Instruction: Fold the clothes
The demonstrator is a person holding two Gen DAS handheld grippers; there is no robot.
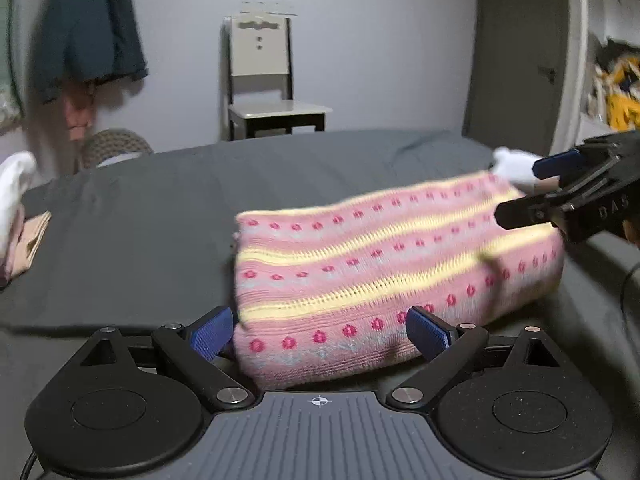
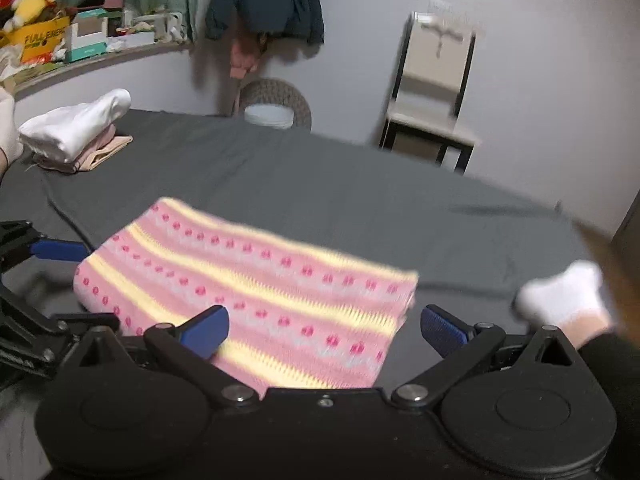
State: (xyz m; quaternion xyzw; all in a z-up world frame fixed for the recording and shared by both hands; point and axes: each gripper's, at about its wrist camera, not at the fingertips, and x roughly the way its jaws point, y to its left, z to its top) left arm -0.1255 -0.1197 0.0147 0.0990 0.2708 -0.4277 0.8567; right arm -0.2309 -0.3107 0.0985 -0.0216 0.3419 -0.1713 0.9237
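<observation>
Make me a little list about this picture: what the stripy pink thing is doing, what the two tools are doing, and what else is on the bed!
pink striped knit: folded, lying on the grey bed sheet
left tool: open, fingers either side of the knit's near edge
right tool: open, low over the knit's other end
pile of folded clothes: white on top, at the far corner of the bed
white sock: near the bed edge
chair: against the wall behind the bed

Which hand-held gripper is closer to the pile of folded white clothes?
Left. The left hand-held gripper is on the white pile's side of the pink sweater; the right hand-held gripper is farther away.
</observation>
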